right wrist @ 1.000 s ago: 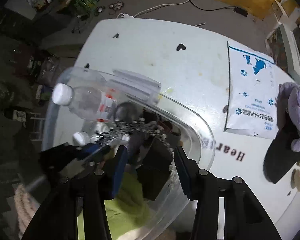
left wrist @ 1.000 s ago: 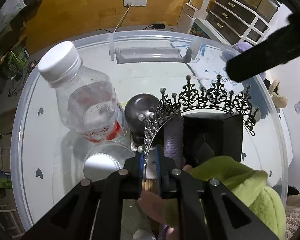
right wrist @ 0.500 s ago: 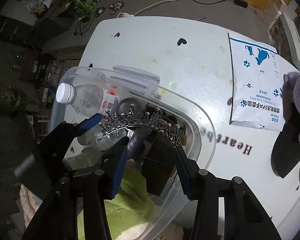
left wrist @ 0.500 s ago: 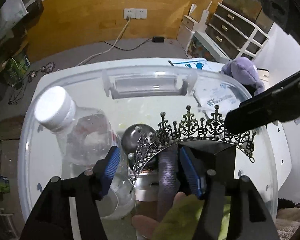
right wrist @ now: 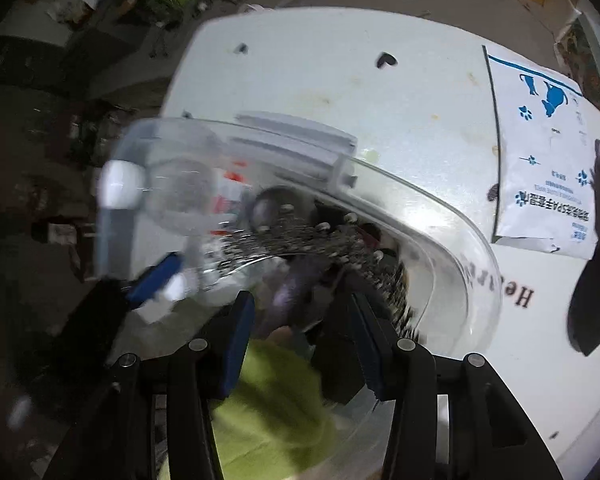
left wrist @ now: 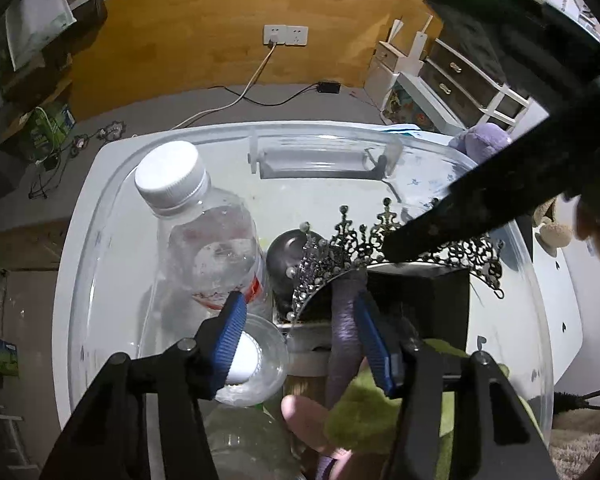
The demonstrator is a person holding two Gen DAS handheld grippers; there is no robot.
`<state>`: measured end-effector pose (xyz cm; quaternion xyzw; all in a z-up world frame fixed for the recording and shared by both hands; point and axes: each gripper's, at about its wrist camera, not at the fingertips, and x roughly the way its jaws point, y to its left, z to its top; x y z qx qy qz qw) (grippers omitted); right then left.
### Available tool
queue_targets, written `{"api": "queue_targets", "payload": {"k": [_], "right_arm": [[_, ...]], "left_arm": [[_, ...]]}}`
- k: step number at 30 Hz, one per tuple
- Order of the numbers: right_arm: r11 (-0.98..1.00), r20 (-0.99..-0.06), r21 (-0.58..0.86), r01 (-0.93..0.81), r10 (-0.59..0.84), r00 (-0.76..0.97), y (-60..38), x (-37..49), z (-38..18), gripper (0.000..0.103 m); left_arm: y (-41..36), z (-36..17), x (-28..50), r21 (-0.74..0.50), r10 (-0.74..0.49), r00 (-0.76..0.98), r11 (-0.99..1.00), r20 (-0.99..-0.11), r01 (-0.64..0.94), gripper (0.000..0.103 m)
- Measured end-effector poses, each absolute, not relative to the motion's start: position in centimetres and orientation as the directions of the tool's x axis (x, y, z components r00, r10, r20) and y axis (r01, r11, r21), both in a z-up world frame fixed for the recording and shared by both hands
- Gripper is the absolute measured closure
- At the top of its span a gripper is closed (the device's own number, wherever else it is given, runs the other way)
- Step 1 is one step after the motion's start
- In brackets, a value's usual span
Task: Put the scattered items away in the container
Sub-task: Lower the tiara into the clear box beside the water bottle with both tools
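A clear plastic container (left wrist: 320, 132) holds several items: a water bottle (left wrist: 204, 240), a black tiara (left wrist: 380, 240) resting across a black box (left wrist: 420, 292), a green plush (left wrist: 364, 412) and a purple plush limb (left wrist: 344, 320). My left gripper (left wrist: 300, 312) hovers above them with its jaws closing. The tiara's end and the purple limb lie between the pads, and neither pad presses on them. My right gripper (right wrist: 300, 316) is open over the green plush (right wrist: 276, 392) inside the container (right wrist: 472, 240), close to the tiara (right wrist: 300, 236), holding nothing.
The container stands on a white table (right wrist: 340, 80). A white pouch with blue prints (right wrist: 540, 152) and a purple plush toy (left wrist: 484, 140) lie on the table to the right. A clear cup (left wrist: 256, 360) sits beside the bottle. Drawers and a cable are beyond.
My left gripper opened, let go of the tiara and drew back a little; the tiara now rests on the black box. My right gripper sank toward the container.
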<state>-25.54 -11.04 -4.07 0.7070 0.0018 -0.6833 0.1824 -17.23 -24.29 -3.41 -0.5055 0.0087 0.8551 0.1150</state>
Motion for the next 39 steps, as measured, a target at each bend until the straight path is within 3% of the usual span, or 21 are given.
{"api": "queue_targets", "payload": {"k": [6,9,11,14,19,27,32,39], "right_arm": [[-0.952,-0.983,0.184,0.244,-0.179,0.042,-12.3,-26.9,-4.6,0.053],[-0.956,-0.985,0.169,0.241,-0.157,0.066,-13.0,-27.1,-4.9,0.045],[-0.953,-0.98,0.197,0.23,-0.187,0.065,-13.0,-26.8,-4.5,0.044],[-0.924,-0.963,0.265,0.275,-0.266,0.035,-13.1,-25.7,-2.7,0.044],[-0.903,-0.927,0.375,0.212,-0.373,0.049,-11.6,-25.4,-1.9,0.044],[-0.884,-0.884,0.427,0.188,-0.452,-0.117,-7.8,-25.5,1.0,0.044],[-0.857,-0.858,0.496,0.143,-0.509,-0.07,-6.9,-25.3,0.8,0.044],[-0.856,-0.857,0.499,0.135,-0.511,-0.07,-6.0,-25.0,0.6,0.044]], "left_arm": [[-23.9,-3.9,-17.5,-0.093,0.184,-0.457,-0.972,-0.87,-0.213,0.052],[-23.9,-4.2,-17.6,-0.096,0.184,-0.453,-0.973,-0.872,-0.212,0.055],[-24.1,-4.3,-17.8,-0.1,0.184,-0.449,-0.974,-0.874,-0.204,0.074],[-24.6,-4.6,-17.9,-0.133,0.208,-0.43,-0.971,-0.878,-0.198,0.091],[-24.7,-4.5,-18.0,-0.154,0.221,-0.43,-0.97,-0.875,-0.187,0.092],[-23.5,-4.7,-18.9,-0.132,0.201,-0.418,-0.973,-0.886,-0.187,0.092],[-23.1,-4.8,-20.9,-0.15,0.207,-0.386,-0.974,-0.899,-0.172,0.09],[-23.0,-4.4,-21.8,-0.138,0.19,-0.403,-0.978,-0.895,-0.156,0.081]]}}
